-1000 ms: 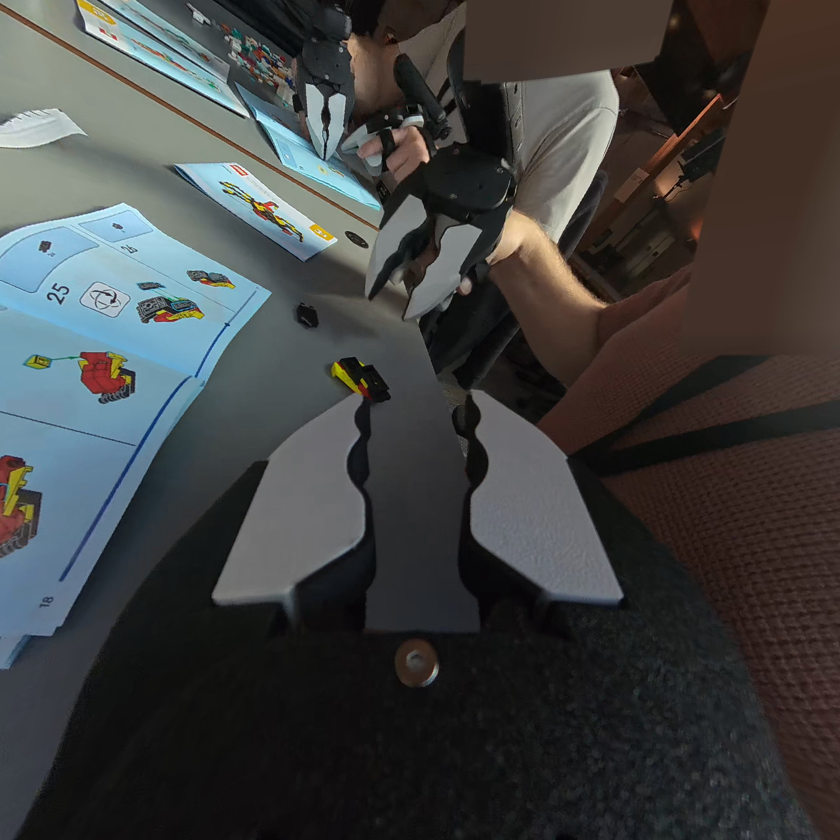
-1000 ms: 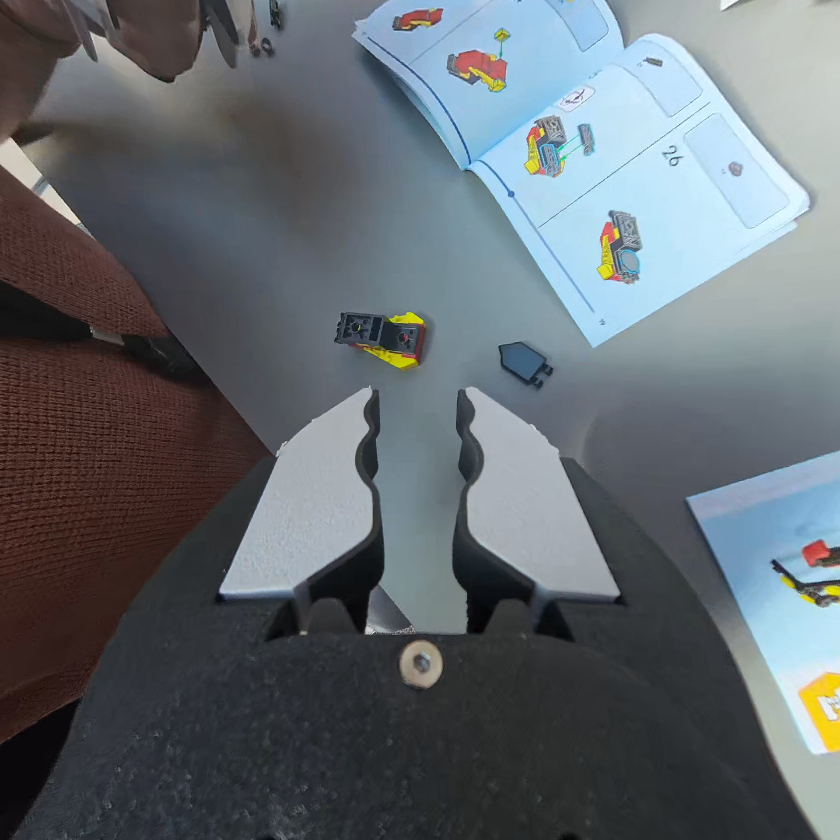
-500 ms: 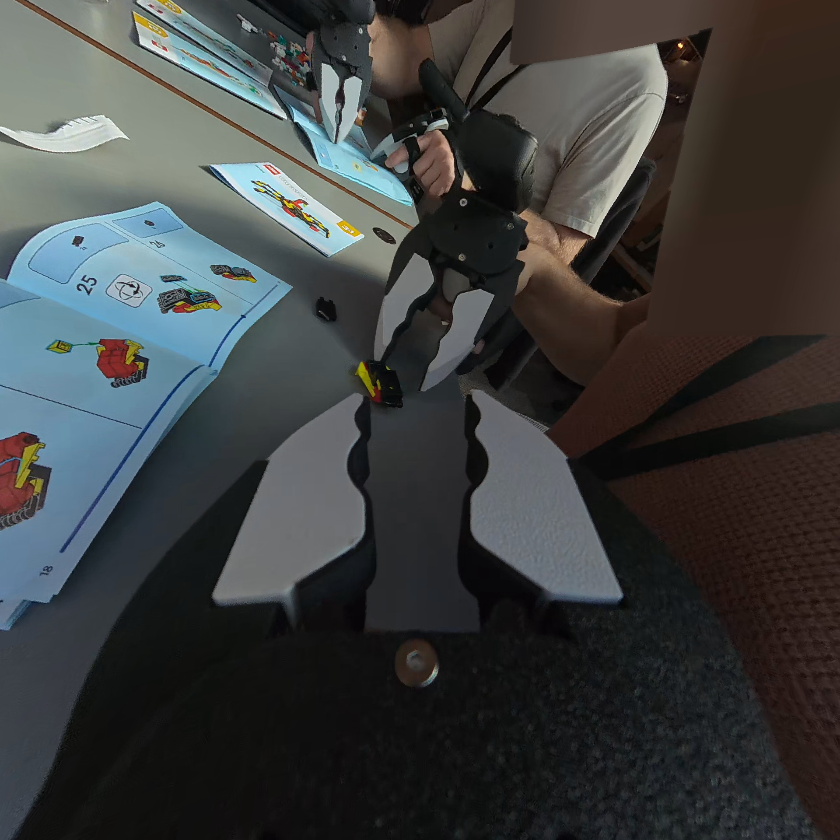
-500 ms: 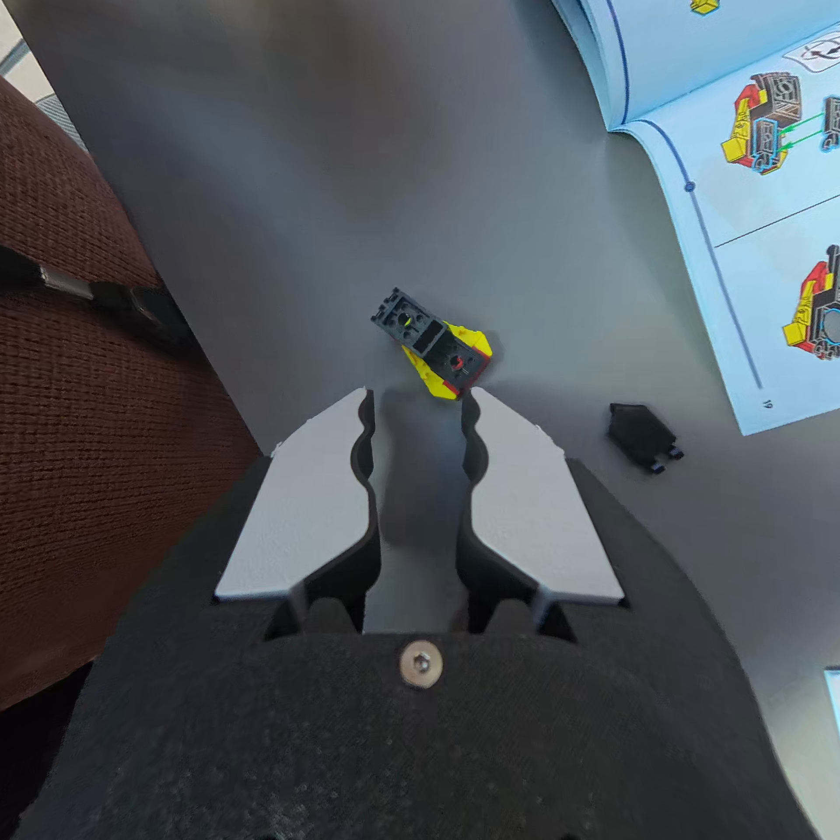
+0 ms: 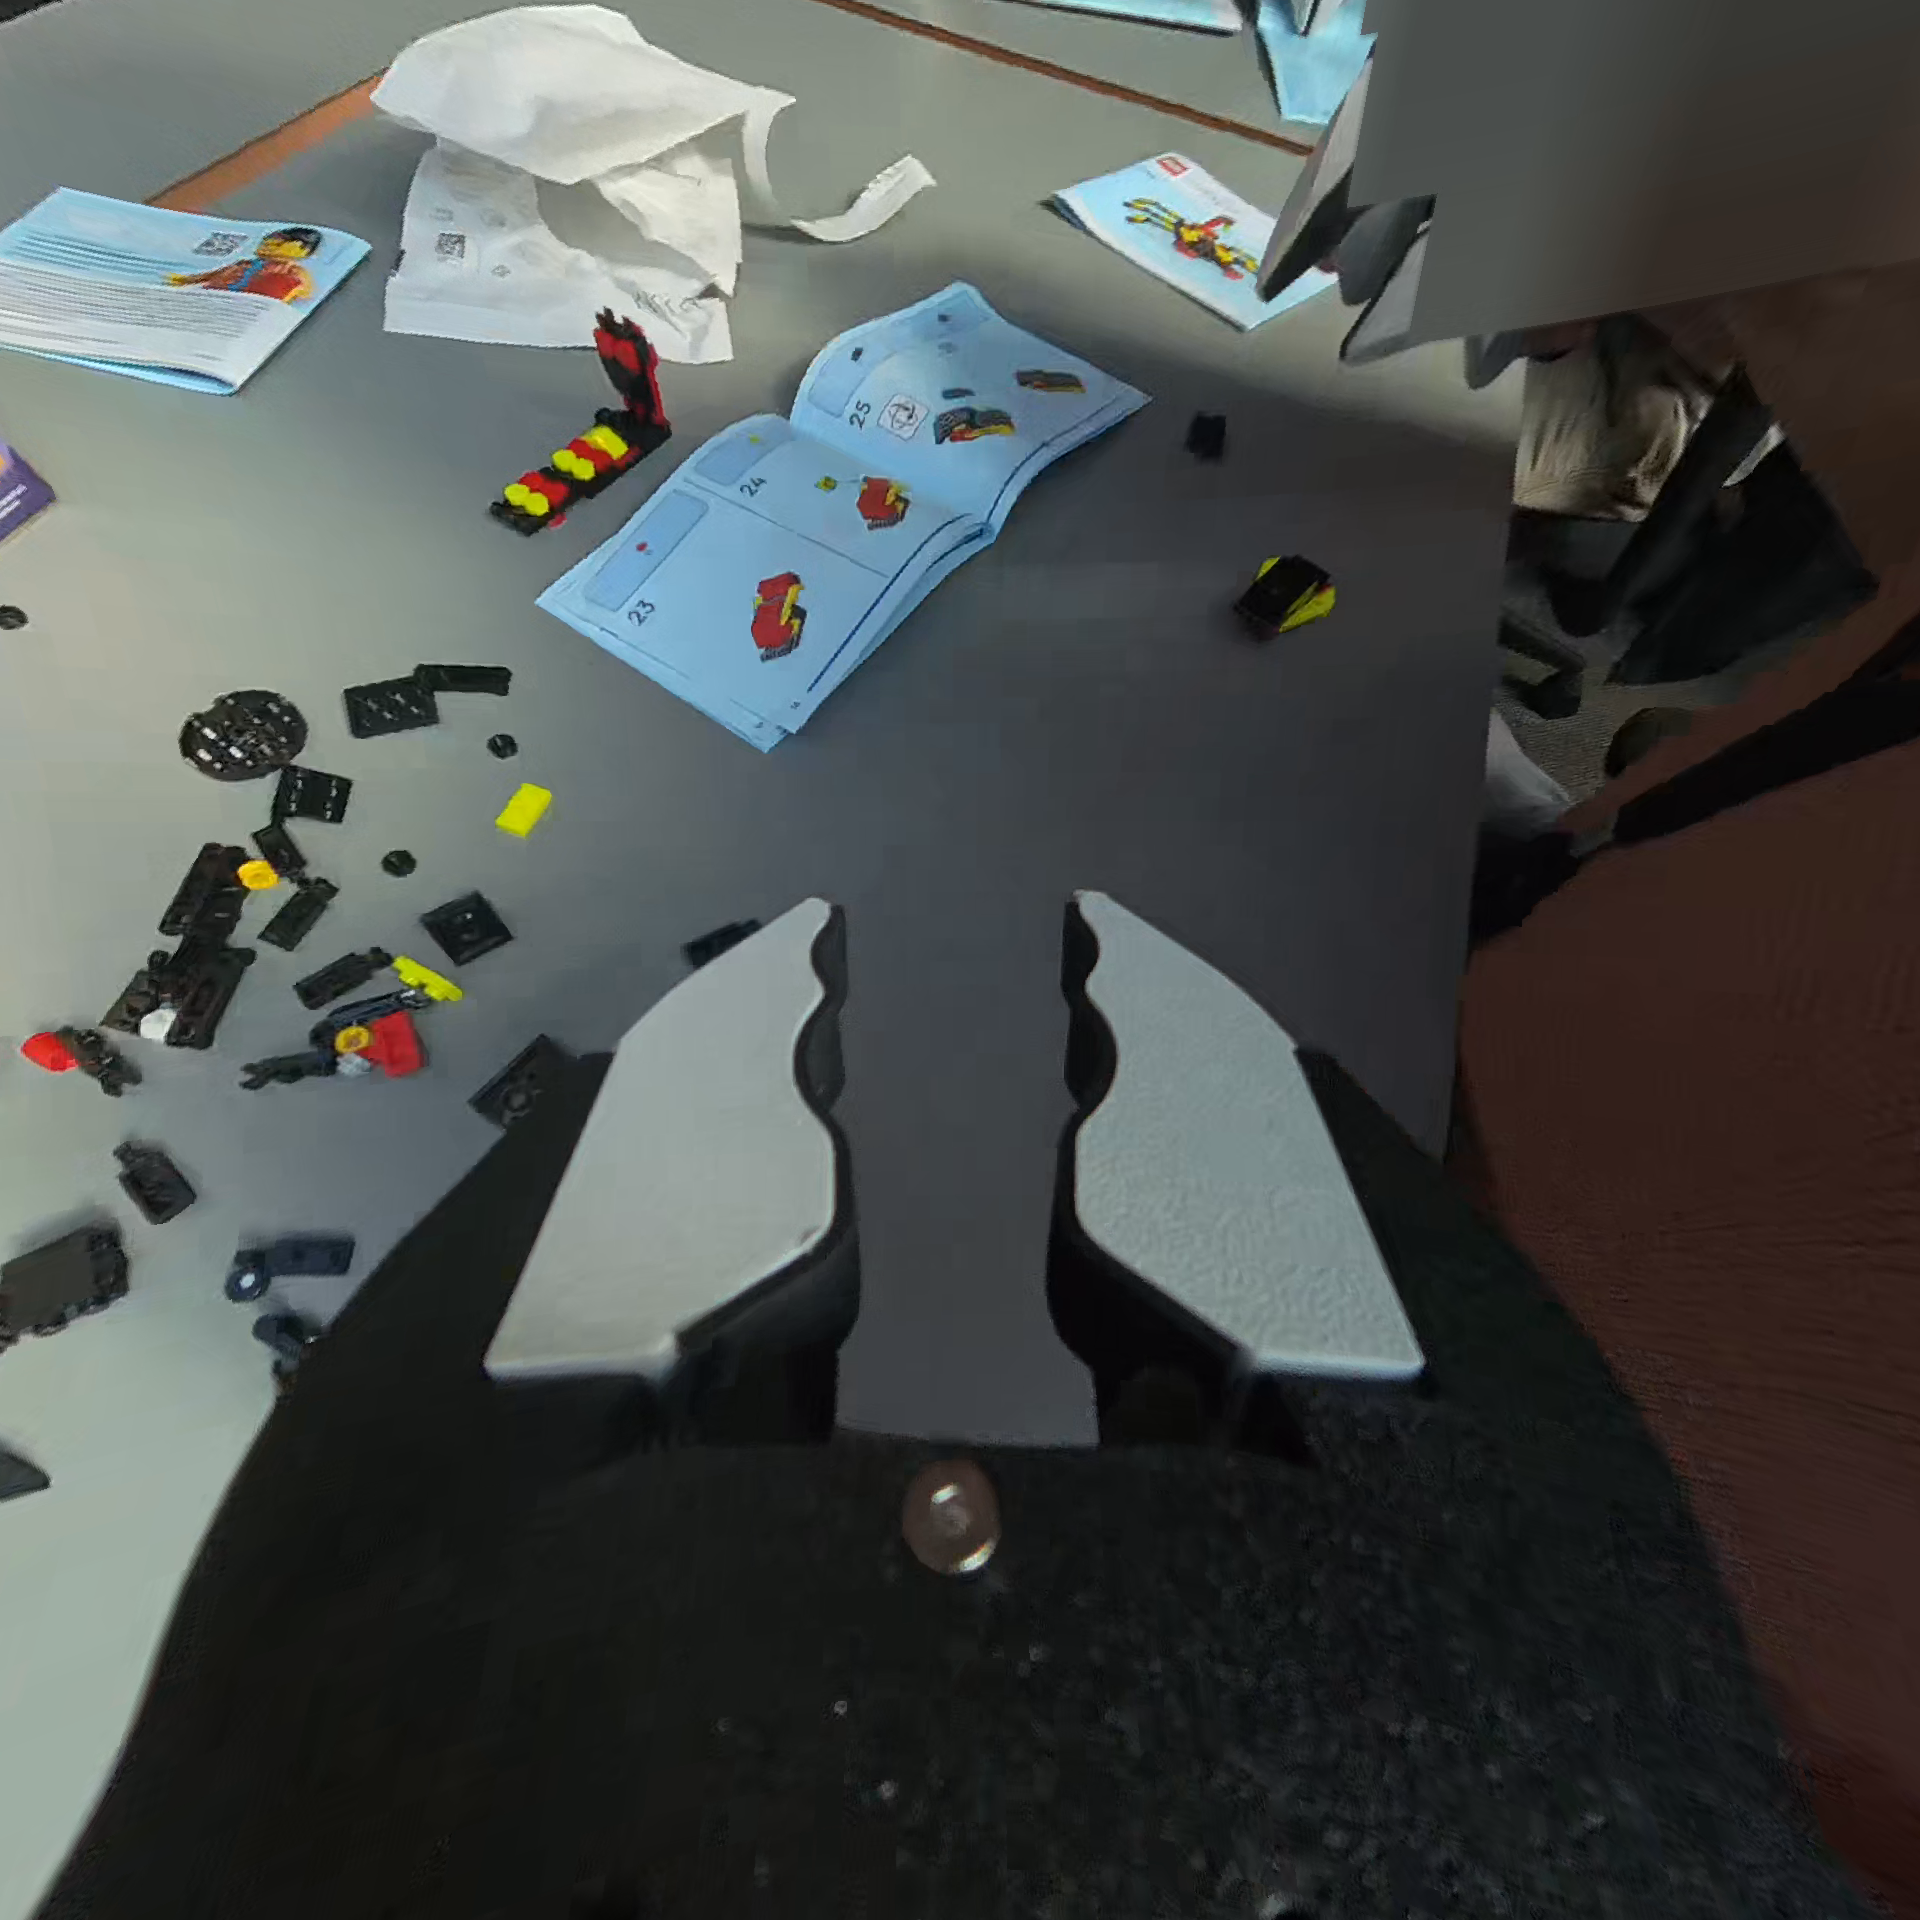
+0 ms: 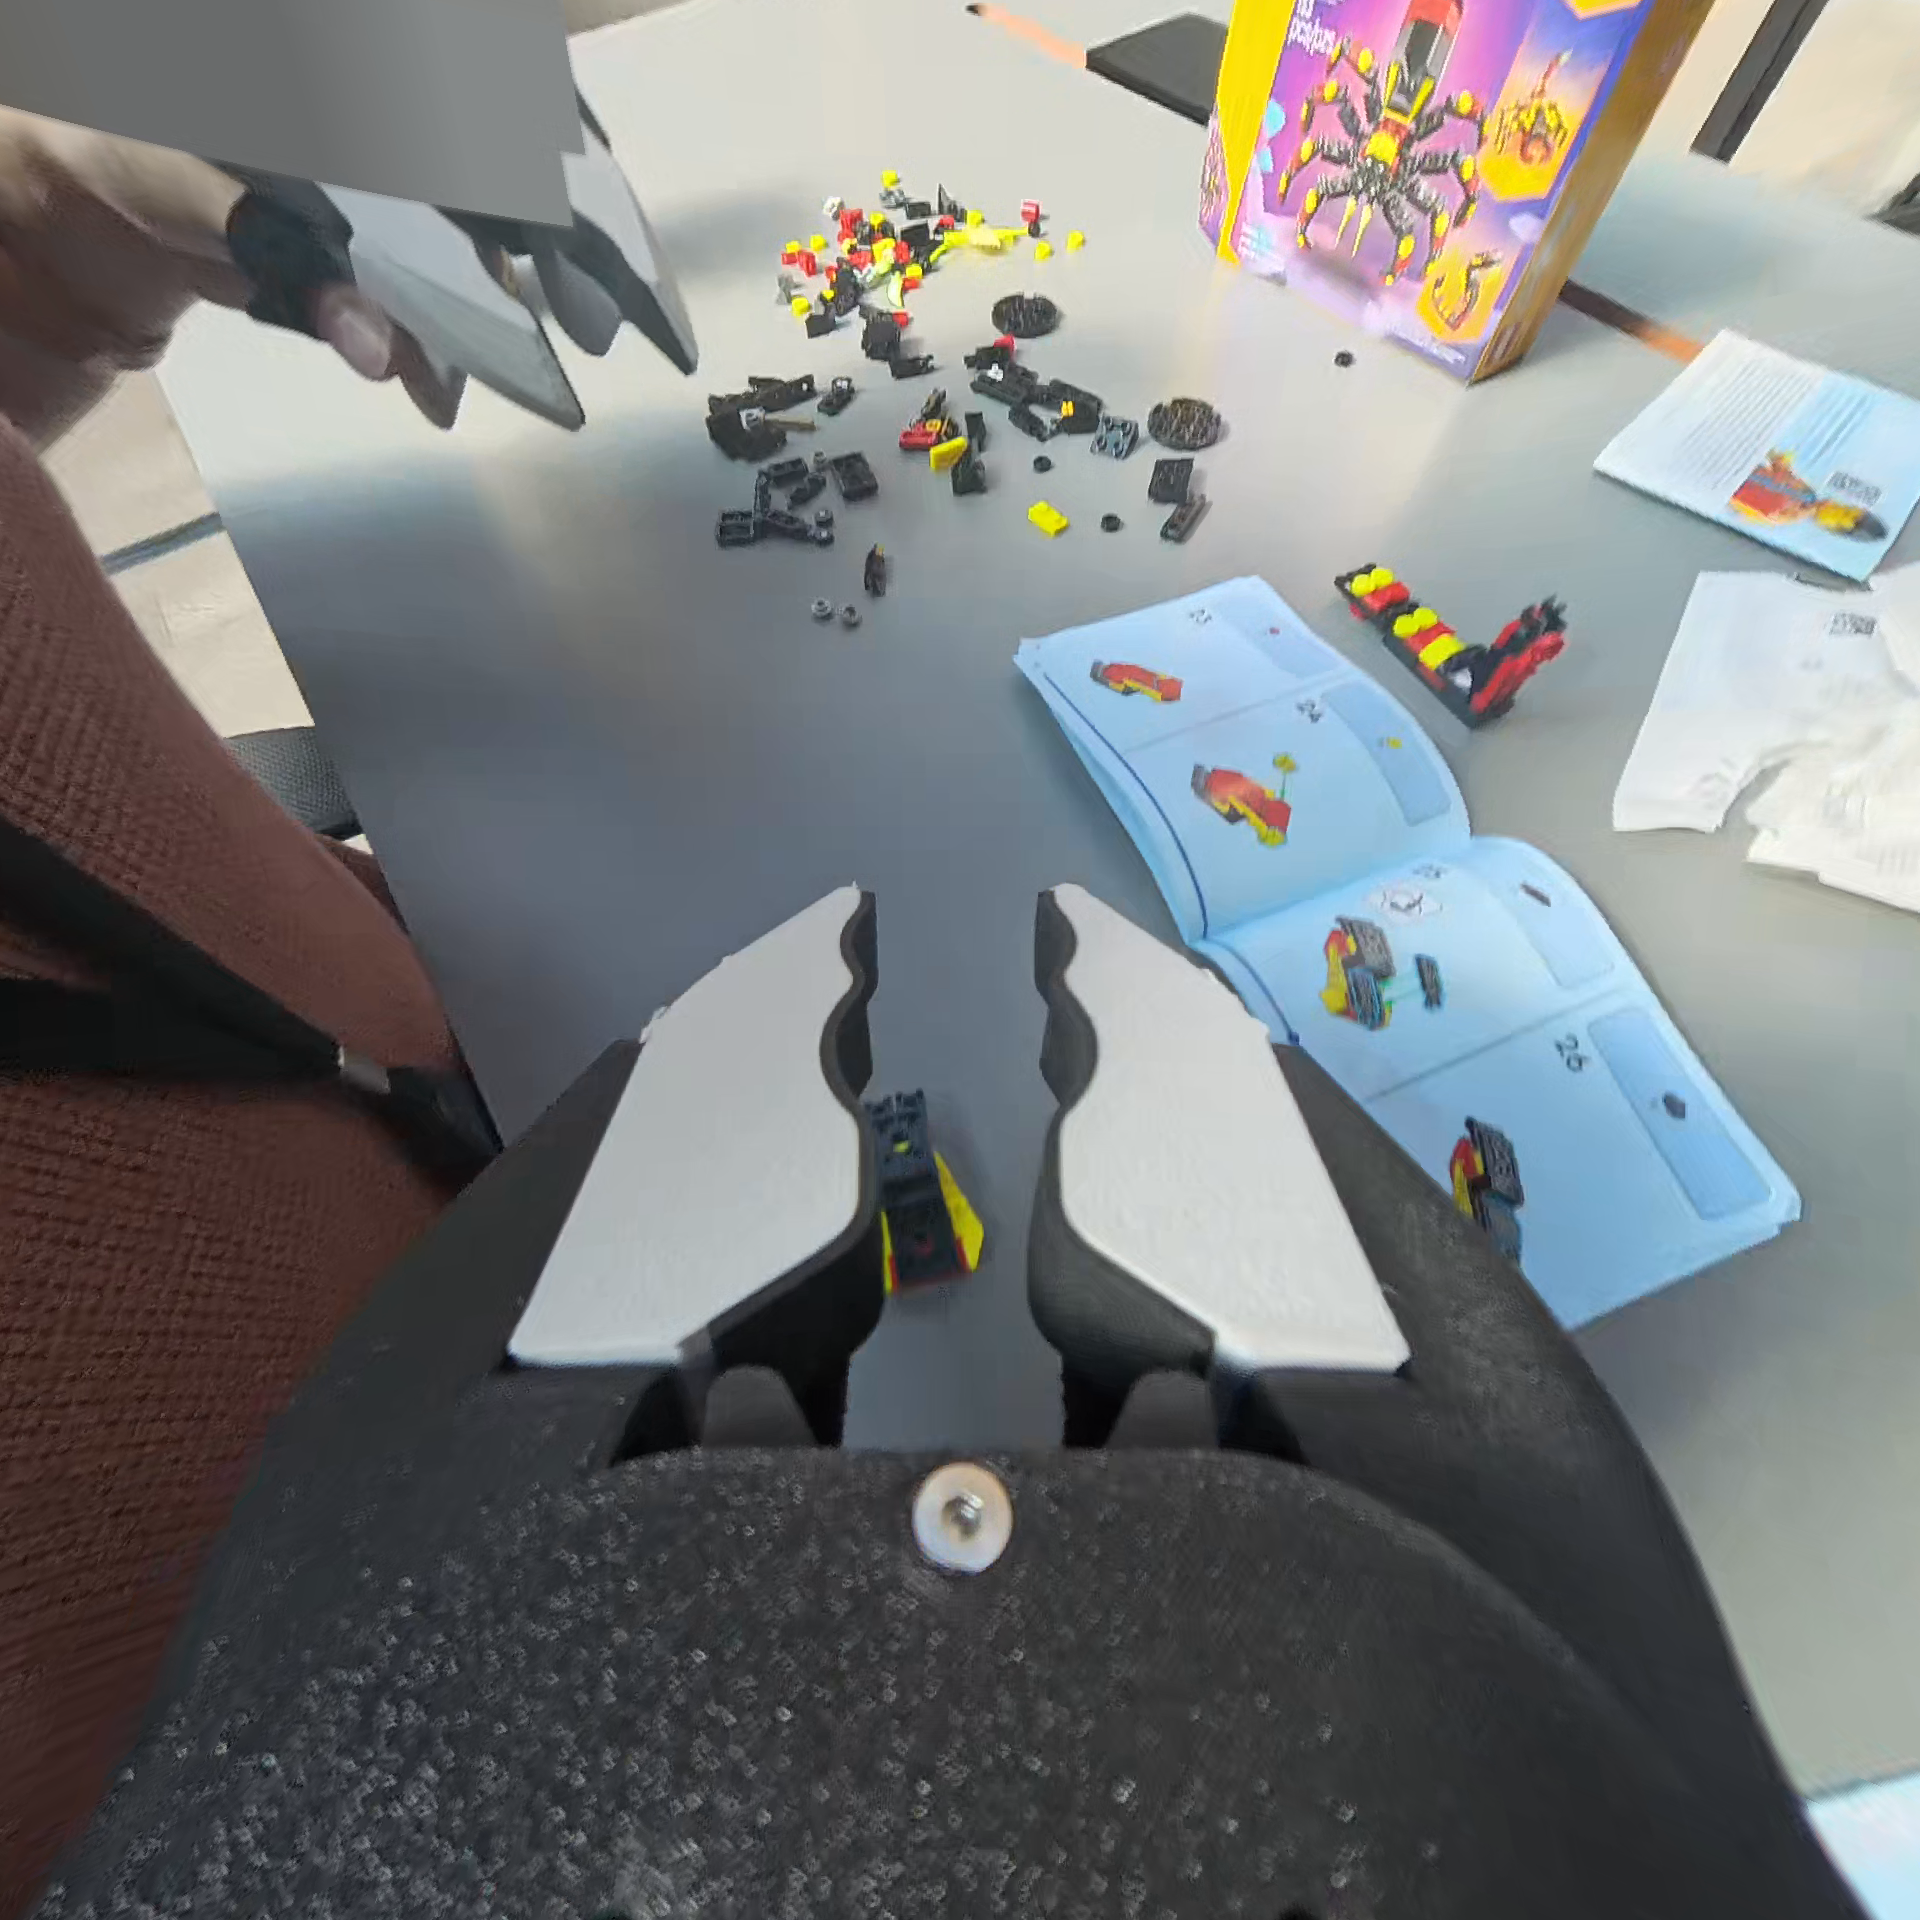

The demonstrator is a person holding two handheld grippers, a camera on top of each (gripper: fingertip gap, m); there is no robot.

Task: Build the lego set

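Note:
A small black, yellow and red lego assembly (image 5: 1285,595) lies on the grey table (image 5: 1091,790) near its edge. In the right wrist view the assembly (image 6: 920,1195) shows between my right gripper's (image 6: 953,904) open fingers, close to the left finger; the gripper hovers over it. My left gripper (image 5: 951,914) is open and empty, well short of the assembly. A longer red, black and yellow assembly (image 5: 592,447) stands beside the open instruction booklet (image 5: 831,499). A small black piece (image 5: 1205,433) lies past the booklet. The right gripper (image 5: 1307,322) shows partly at top right.
Several loose black, yellow and red pieces (image 5: 260,935) lie at the left, also in the right wrist view (image 6: 935,364). A white paper bag (image 5: 582,177), leaflets (image 5: 156,281) and the purple set box (image 6: 1455,177) stand farther back. The left gripper (image 6: 634,393) shows at upper left. The tips of one gripper are about 20 centimeters away from the tips of the other. My left tips are about 30 centimeters from the small black piece (image 5: 1205,433), my right tips only 15 centimeters.
The left gripper has pulled back and turned left, so the loose pieces now show. The right gripper has tilted up over the small assembly, which now sits between its fingers. Both stay open.

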